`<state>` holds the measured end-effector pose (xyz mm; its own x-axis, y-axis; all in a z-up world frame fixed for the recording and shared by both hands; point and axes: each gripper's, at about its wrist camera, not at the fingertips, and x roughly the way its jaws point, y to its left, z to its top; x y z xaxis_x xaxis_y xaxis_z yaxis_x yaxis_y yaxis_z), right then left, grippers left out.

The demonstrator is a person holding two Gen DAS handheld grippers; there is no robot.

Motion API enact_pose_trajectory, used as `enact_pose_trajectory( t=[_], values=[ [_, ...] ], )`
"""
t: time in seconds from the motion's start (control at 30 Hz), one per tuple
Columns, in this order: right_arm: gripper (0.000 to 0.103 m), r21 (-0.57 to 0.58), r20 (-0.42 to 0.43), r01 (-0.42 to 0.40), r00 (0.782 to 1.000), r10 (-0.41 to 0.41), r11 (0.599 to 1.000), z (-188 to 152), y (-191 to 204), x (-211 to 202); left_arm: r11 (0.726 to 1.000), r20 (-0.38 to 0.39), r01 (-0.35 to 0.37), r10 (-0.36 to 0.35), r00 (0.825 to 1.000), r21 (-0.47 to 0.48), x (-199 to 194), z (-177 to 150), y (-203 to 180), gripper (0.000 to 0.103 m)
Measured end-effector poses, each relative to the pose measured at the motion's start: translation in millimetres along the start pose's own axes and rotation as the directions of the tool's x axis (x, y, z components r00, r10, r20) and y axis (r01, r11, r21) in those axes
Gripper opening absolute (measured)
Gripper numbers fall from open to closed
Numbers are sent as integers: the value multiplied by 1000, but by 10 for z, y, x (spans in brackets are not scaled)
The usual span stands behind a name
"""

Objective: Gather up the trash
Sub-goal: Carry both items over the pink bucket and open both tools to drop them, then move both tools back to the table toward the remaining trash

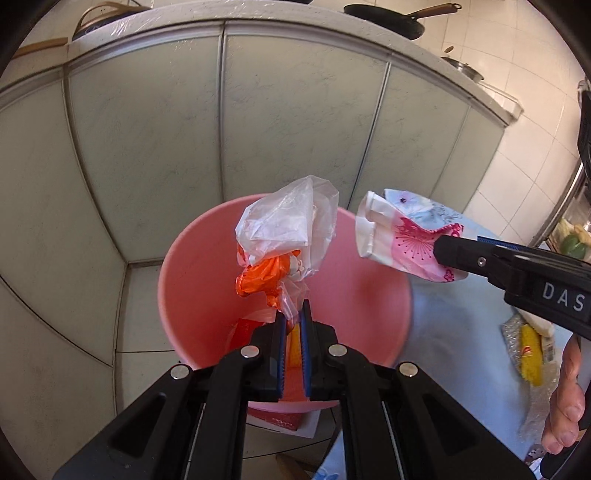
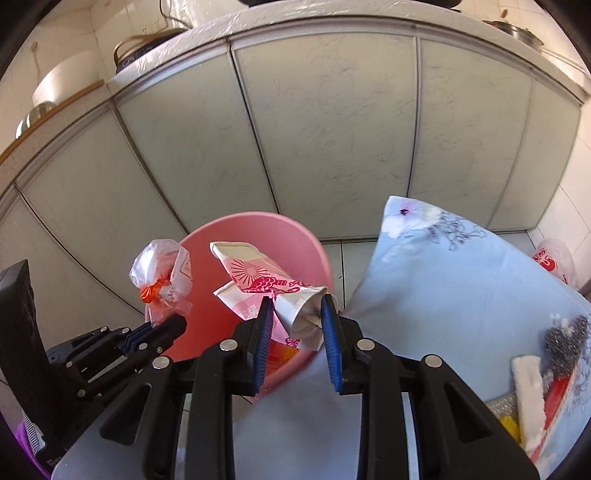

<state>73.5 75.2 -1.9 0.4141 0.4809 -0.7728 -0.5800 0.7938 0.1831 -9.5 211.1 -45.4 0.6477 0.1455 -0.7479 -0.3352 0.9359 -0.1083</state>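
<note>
L gripper [image 1: 293, 314] nearly closed, blue pads pinching the neck of a crumpled clear plastic bag [image 1: 288, 225] w/ orange plastic bunched in it; bag hangs right over the mouth of the pink bin [image 1: 184, 266]. R gripper [image 2: 297, 306] partly closed, pads clamped on a squashed pink-and-white printed carton [image 2: 258, 280], foil inside showing at the pinched end; carton sits above the bin's rim on the side nearest the table, not inside it. In the left wrist view the carton [image 1: 402, 240] is just beside the bag, apart from it, w/ a hand [image 1: 565, 398] on the R gripper's handle. Bin already has red and yellow scraps at the bottom. Just beside the bin: table w/ pale blue floral cloth [image 2: 461, 280]; on it, away from the bin, a steel scourer [image 2: 565, 336], a white strip [image 2: 528, 398], red and yellow wrappers. Behind the bin: pale green cabinet doors [image 2: 332, 129] under a white counter, tiled floor below. On the counter, a dark frying pan [image 1: 391, 18] w/ wooden handle and a lidded pot [image 1: 465, 68]
</note>
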Motion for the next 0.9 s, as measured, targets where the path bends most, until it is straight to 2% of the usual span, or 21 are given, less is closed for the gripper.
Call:
enact_pose_trajectory(
  t=[0.2, 0.53, 0.57, 0.6, 0.67, 0.9],
  values=[
    [27, -39, -48, 10, 999, -12, 999, 45, 119, 279, 1000, -20, -19, 19, 1000, 0, 178, -22, 45, 6],
    [28, -58, -71, 5, 997, -9, 998, 114, 180, 441, 999, -33, -25, 24, 999, -25, 249, -40, 47, 10],
    [31, -57, -72, 4, 997, -8, 998, 123, 179, 442, 999, -30, -20, 19, 999, -28, 243, -38, 50, 10],
    [41, -55, -70, 0, 998, -4, 999, 133, 176, 440, 999, -29, -18, 17, 999, -27, 246, -33, 55, 12],
    [46, -53, -62, -8, 998, 5, 999, 147, 168, 434, 999, -28, -20, 19, 999, -25, 242, -23, 57, 22],
    [46, -77, -23, -9, 1000, 8, 997, 155, 175, 309, 1000, -2, -21, 21, 1000, -20, 164, 12, 48, 36]
  ],
)
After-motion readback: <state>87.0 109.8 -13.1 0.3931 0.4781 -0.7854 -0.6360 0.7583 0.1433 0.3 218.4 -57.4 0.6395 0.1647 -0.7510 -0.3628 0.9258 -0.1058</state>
